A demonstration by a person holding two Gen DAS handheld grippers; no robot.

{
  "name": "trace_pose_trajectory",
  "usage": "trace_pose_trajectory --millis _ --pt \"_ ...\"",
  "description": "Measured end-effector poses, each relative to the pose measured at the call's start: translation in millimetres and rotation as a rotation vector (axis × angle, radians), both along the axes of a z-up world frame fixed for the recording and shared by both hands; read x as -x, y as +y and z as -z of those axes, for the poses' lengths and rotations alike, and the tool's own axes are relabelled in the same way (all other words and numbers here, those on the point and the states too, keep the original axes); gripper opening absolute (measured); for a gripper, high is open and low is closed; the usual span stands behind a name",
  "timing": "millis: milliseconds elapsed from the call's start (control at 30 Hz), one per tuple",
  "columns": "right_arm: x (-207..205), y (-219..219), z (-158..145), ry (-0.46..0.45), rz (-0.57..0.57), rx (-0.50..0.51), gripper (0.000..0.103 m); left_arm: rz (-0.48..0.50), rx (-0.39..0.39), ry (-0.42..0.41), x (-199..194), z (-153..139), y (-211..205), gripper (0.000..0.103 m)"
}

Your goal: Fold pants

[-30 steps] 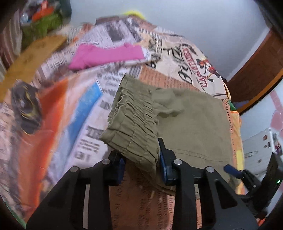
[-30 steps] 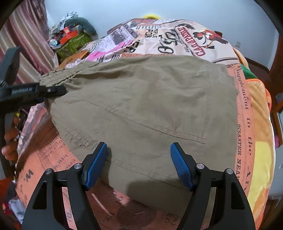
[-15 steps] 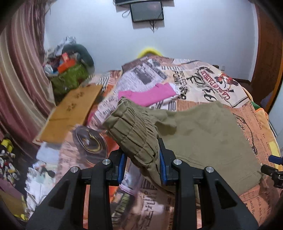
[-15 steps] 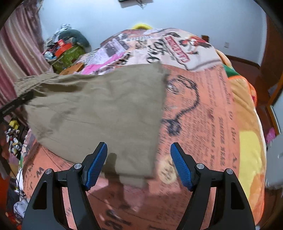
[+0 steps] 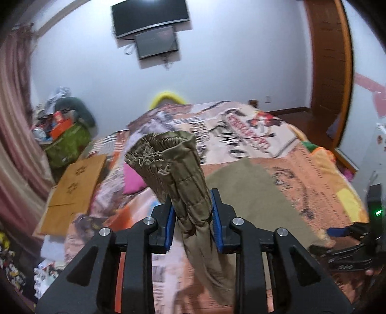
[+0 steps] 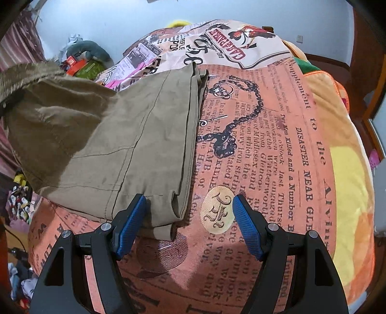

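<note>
My left gripper point(image 5: 191, 221) pinches the pants' point(image 6: 125, 135) elastic waistband point(image 5: 168, 166), lifted. Right gripper point(image 6: 189, 224) gapes wide over hem corner point(image 6: 168, 212), nearer; legs run away leftward.

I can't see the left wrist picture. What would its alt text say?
The left tongs pinch the gathered waistband of olive pants, lifting it above a newspaper-print bedspread where the rest of the pants trails. Behind are a pink garment, a cardboard sheet and a wall-mounted TV.
</note>
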State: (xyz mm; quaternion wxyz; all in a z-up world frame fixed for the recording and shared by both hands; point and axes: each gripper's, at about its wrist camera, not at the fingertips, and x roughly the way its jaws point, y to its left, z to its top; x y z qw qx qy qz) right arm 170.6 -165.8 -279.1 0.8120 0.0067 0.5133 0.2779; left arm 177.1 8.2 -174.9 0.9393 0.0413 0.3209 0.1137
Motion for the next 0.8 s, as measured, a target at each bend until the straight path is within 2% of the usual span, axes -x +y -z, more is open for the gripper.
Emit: trace_pose_trajectory --millis 167,467,800 --pt "0.4 -0.2 0.7 0.002 0.003 -0.008 0.071 0.097 0.059 0.021 -21.4 -0.9 -25.5 0.025" --pt "-0.7 -1.4 1.8 0.001 -0.001 -0.019 0.071 0.2 0.185 0.09 -43.0 9.5 -47.1 0.025" --pt "-3.1 -1.7 3.4 0.002 -0.006 -0.029 0.071 0.308 0.209 0.215 -47.6 45.7 -71.7 0.025"
